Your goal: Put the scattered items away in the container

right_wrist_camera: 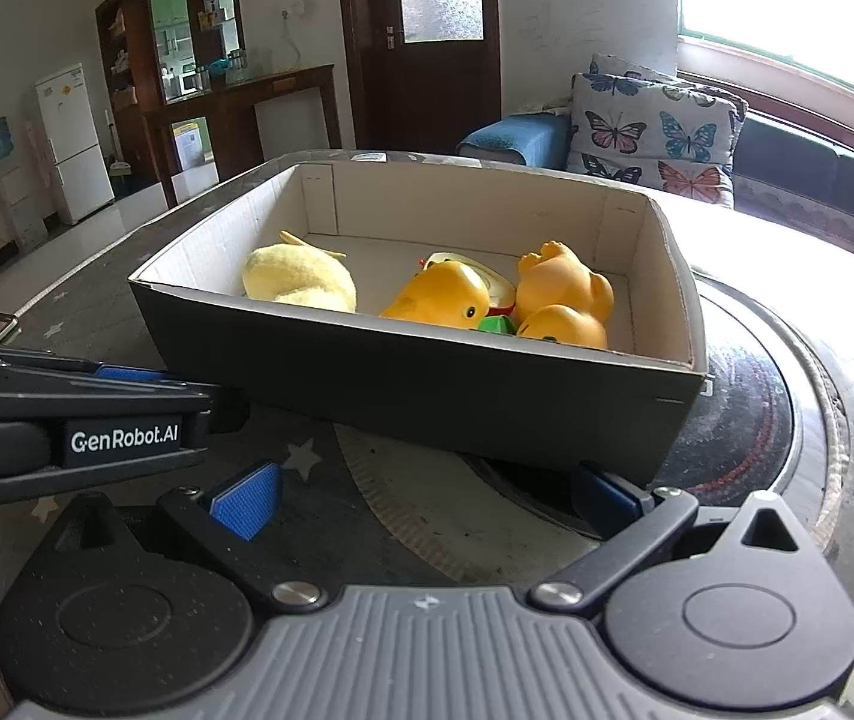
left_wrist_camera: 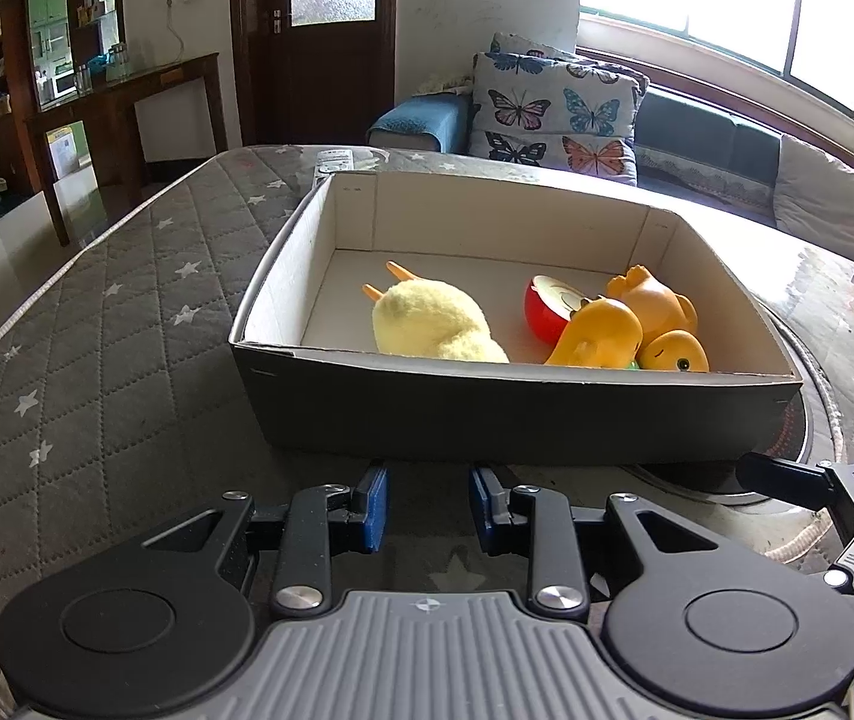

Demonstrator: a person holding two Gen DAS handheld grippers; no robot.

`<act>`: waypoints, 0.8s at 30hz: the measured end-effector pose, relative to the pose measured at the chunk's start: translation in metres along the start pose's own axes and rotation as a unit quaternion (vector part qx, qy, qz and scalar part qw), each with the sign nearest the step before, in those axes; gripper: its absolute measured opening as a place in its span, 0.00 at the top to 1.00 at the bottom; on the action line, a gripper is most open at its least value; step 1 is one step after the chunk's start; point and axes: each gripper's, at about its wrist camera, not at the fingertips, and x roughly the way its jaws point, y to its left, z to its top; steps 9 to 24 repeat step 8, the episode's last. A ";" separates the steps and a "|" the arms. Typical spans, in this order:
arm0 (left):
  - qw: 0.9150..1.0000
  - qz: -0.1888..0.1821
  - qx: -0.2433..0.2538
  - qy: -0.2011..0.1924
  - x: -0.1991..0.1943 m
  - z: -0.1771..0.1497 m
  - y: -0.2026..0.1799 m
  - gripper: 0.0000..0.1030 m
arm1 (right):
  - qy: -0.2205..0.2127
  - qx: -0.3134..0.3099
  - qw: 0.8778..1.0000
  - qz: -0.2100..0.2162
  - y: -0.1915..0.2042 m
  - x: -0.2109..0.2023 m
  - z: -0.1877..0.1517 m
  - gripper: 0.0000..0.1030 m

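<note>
The cardboard box (left_wrist_camera: 517, 414) is sitting on the counter (left_wrist_camera: 102, 354), dark outside, pale inside, partly over a round dark disc (right_wrist_camera: 751, 420) set into the counter. Inside it, a yellow plush chick (left_wrist_camera: 436, 324) is lying at the left, feet pointing to the far wall. At the right, a red apple-half toy (left_wrist_camera: 550, 306) is lying behind two orange rubber ducks (left_wrist_camera: 637, 330), which are resting against each other; a small green piece (right_wrist_camera: 496, 324) is showing between them, too hidden to identify.

My left fingers (left_wrist_camera: 427, 507) are hovering just in front of the box's near wall, blue pads parted with a gap between them, gripping nothing. My right fingers (right_wrist_camera: 433, 501) are spread wide, also pinching nothing, the right pad lying close under the box's near right corner; contact cannot be told. The left gripper's body is showing at the left edge of the right view.

A grey quilted cover with white stars is covering the counter. Beyond, a butterfly cushion (left_wrist_camera: 559, 108) is leaning on a sofa under a bright window.
</note>
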 end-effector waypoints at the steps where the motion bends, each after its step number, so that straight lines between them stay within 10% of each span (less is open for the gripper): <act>1: 1.000 0.000 0.001 -0.001 0.000 0.000 0.000 0.70 | 0.000 0.000 1.000 0.000 0.000 0.000 0.000 0.00; 24: 1.000 0.003 0.005 -0.011 0.000 0.002 0.000 0.70 | 0.000 -0.002 1.000 -0.002 0.002 0.002 0.001 0.00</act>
